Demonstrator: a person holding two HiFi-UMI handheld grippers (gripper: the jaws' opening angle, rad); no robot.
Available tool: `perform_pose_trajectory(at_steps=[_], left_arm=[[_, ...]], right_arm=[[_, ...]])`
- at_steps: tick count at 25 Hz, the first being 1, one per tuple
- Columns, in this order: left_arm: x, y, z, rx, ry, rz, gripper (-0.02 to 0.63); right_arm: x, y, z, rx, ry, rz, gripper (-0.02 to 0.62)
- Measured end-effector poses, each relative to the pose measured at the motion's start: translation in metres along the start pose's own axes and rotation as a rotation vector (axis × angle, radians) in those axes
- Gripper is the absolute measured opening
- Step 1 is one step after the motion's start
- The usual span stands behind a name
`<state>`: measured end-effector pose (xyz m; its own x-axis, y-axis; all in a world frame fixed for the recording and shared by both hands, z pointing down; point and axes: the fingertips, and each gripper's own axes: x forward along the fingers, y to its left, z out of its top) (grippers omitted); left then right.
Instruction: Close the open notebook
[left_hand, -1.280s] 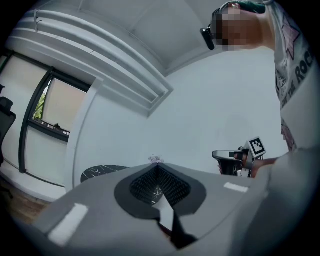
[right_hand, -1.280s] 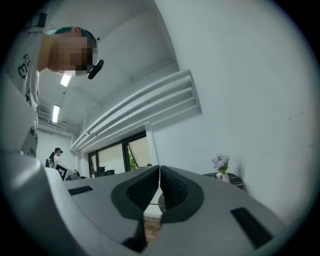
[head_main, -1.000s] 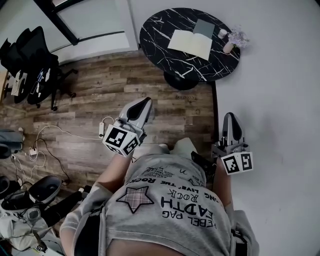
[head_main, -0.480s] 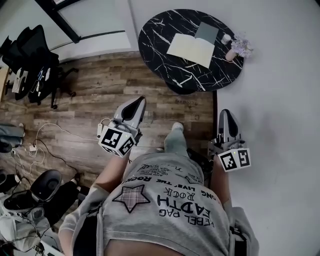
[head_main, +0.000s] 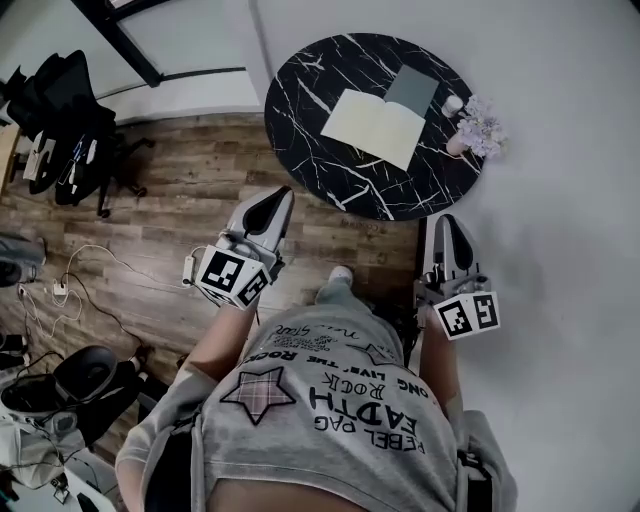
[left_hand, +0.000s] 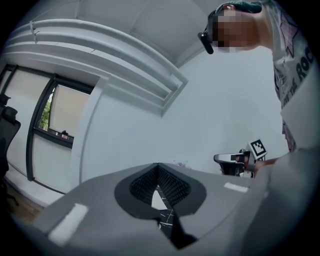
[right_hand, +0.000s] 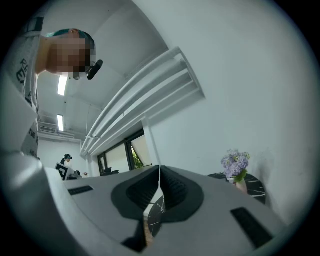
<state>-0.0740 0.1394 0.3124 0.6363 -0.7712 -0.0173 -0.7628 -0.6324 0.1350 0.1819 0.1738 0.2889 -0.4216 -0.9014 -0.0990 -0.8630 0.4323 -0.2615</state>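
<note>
An open notebook (head_main: 375, 128) with cream pages lies flat on the round black marble table (head_main: 310, 100), with a grey-green cover (head_main: 412, 90) just beyond it. My left gripper (head_main: 278, 198) is held level above the wood floor, short of the table's near edge, shut and empty. The right gripper (head_main: 447, 222) points at the table's near right rim, also shut with nothing in it. In the left gripper view the jaws (left_hand: 158, 165) meet, and marble shows through the slot below. The right gripper view shows its jaws (right_hand: 160, 167) closed.
A vase of lilac flowers (head_main: 480, 130) and a small white cup (head_main: 453, 103) stand at the table's right side; the flowers (right_hand: 235, 165) also show in the right gripper view. Black office chairs (head_main: 60, 130) and floor cables (head_main: 80, 280) lie to the left.
Both grippers have moved forward toward the table with the person walking. The table and notebook now sit nearer and larger in the head view. The jaws stayed shut.
</note>
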Motion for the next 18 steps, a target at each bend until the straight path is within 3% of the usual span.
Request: perform_pose_trajectory(at_steps=[11,18], left_arm=[[0.038,0.014,-0.007,-0.028,0.019,0.113,0.005],[0.065,0.037,-0.022,-0.049,0.05,0.113,0.005]], right_arm=[[0.052,-0.042,-0.007,0.043,0.055,0.104,0.015],[0.081,-0.065,-0.017,0.047,0.08,0.089,0.015]])
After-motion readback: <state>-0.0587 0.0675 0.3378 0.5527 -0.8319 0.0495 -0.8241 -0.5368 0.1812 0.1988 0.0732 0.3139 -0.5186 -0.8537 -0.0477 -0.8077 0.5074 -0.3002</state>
